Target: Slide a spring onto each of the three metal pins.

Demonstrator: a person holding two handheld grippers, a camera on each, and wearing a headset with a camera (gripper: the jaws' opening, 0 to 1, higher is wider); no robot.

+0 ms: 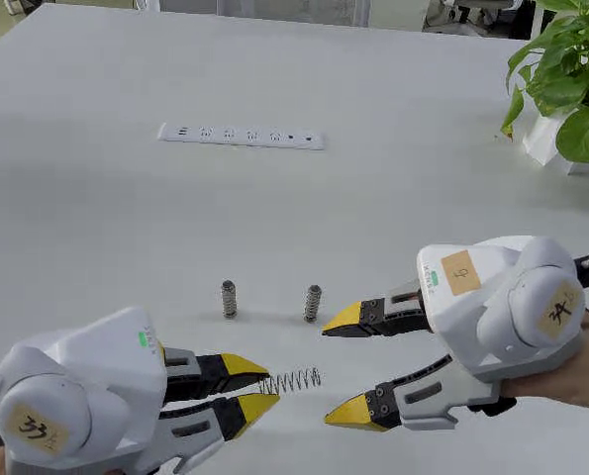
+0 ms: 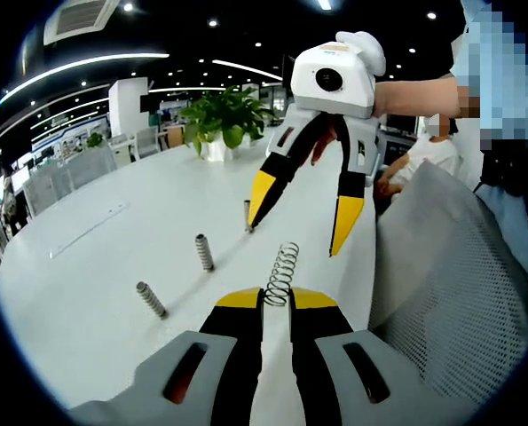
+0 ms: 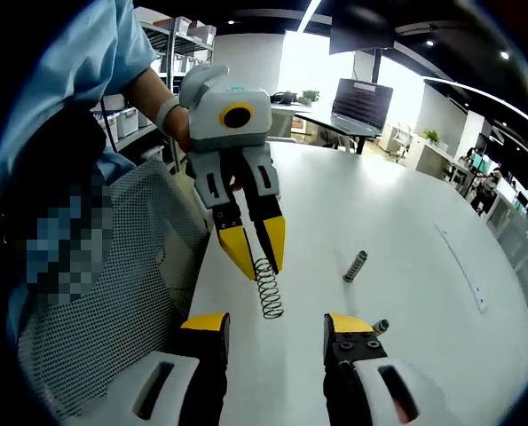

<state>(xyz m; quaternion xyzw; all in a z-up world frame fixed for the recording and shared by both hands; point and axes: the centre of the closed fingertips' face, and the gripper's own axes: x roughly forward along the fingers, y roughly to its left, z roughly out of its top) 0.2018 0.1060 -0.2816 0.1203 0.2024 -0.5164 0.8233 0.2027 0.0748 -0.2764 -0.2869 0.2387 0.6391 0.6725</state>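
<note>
The left hand-held gripper (image 1: 270,387) clamps one end of the spring (image 1: 294,380), which lies level, its free end pointing between the open right hand-held gripper (image 1: 326,376) jaws.

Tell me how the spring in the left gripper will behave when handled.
The spring is probably light: pinched at one end by the left gripper, it juts out with little sag. Its open, thin coils would likely squash or buckle if pushed off-axis. Being round, it may roll if dropped on the table.

Bright even overhead office light, soft faint shadows, sharp head view, fisheye bending toward gripper-view edges
</note>
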